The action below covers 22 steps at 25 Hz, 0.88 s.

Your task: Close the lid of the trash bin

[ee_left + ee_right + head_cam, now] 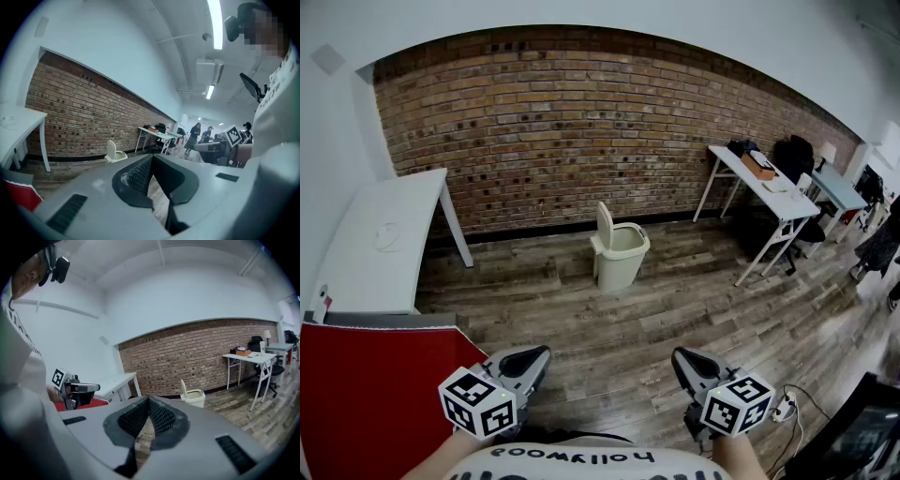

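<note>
Two closed, empty items are held low: left gripper [536,356] and right gripper [681,358]. The trash bin [622,255] is placed well ahead, midway between them, neither nearer, with its lid [605,223] raised upright.

A pale cream trash bin [620,255] stands on the wood floor by the brick wall, its lid [605,223] flipped upright, open.

Trash bin [621,255] was pale cream; wall [581,122] red-brown brick; floor [628,328] grey-brown wood-grain planks; table [384,234] white. Grey left gripper [542,354] and right gripper [679,357] bore black-and-white square markers.
</note>
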### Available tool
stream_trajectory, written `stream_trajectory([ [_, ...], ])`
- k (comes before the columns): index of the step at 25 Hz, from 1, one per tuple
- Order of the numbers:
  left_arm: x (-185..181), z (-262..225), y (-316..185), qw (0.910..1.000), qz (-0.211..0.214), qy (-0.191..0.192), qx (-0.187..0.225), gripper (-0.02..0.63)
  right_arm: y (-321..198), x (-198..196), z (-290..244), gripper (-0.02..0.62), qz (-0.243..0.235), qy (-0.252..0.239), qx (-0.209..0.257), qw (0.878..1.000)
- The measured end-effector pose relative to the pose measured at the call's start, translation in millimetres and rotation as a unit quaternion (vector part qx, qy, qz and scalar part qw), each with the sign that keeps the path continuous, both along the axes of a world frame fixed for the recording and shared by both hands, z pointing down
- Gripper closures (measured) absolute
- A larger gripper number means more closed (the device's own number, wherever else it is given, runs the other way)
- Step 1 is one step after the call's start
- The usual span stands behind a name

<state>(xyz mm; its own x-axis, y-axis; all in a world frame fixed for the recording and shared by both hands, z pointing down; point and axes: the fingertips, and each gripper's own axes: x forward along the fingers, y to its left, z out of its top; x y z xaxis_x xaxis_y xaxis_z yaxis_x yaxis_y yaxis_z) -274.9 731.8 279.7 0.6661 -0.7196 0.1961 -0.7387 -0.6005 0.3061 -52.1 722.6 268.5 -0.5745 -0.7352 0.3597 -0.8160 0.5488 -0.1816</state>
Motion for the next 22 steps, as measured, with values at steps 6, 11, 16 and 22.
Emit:
stream_trajectory([
  [6,-9,1,-5,1.0,0.004,-0.001,0.002,0.6,-4,-9,-2,0.586,0.003,-0.01,0.011,1.0],
  [11,-23,0,-5,0.9998,0.011,0.006,0.018,0.6,-8,-15,0,0.584,0.017,-0.021,0.019,0.999],
  [16,-43,-12,-23,0.9963,0.001,0.0,0.085,0.6,-13,-9,6,0.584,0.024,0.013,0.035,0.999],
  [22,-55,-6,-55,0.9969,-0.026,0.026,0.069,0.6,-43,-17,-8,0.584,0.005,-0.028,0.078,0.997],
])
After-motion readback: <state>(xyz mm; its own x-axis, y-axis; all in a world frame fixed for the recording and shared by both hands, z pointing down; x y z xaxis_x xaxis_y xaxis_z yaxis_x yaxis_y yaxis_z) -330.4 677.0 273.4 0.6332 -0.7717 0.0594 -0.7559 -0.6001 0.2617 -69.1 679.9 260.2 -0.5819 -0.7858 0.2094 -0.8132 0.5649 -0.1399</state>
